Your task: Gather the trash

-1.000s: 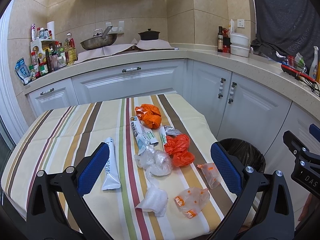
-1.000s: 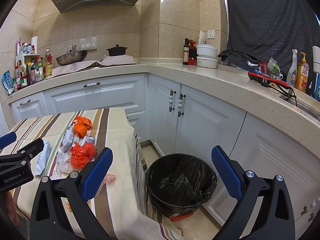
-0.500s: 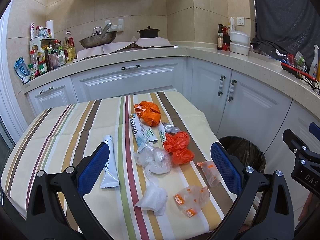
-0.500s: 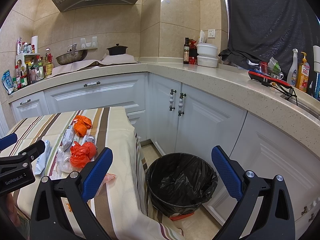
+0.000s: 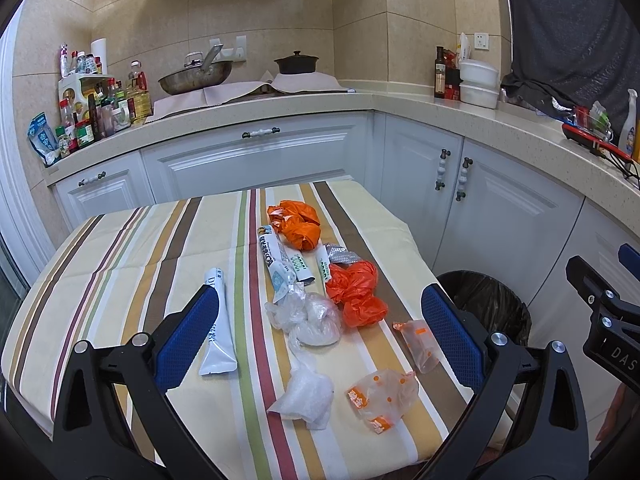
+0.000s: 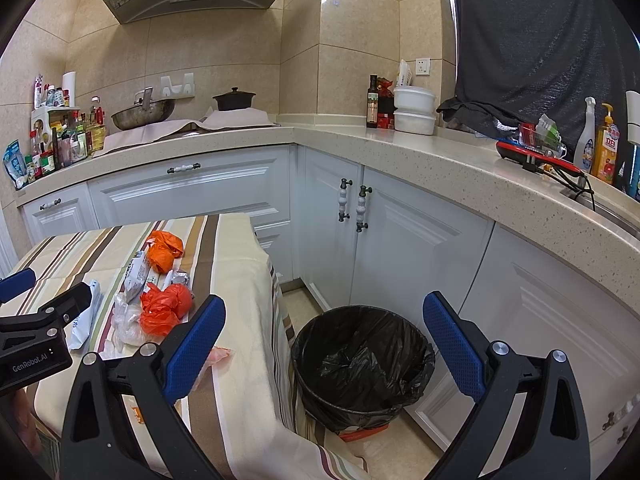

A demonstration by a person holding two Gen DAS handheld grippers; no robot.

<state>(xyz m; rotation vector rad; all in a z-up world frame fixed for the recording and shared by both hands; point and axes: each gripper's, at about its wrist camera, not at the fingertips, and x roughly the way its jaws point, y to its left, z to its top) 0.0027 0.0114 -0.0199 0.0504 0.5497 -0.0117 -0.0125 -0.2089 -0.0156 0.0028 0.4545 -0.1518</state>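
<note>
Trash lies on the striped tablecloth [image 5: 120,264]: two crumpled orange bags [image 5: 296,224] [image 5: 356,294], white wrappers [image 5: 276,260], a white tube [image 5: 216,328], a clear bag [image 5: 312,320], a bubble-wrap wad [image 5: 304,396] and two clear orange-printed bags [image 5: 380,396] [image 5: 416,344]. My left gripper [image 5: 320,340] is open and empty, above the table's near edge. My right gripper [image 6: 320,348] is open and empty, held over the floor before the black-lined bin [image 6: 362,360], which also shows in the left wrist view [image 5: 484,304].
White cabinets [image 6: 400,248] and a stone counter [image 6: 460,160] wrap the back and right. A wok [image 5: 196,76], a black pot [image 5: 296,64], bottles [image 5: 88,112] and white containers [image 6: 414,110] stand on the counter. The bin stands between table and cabinets.
My left gripper has drifted slightly forward over the table, so the trash sits a little lower in view. The right gripper has barely moved. Both stay open.
</note>
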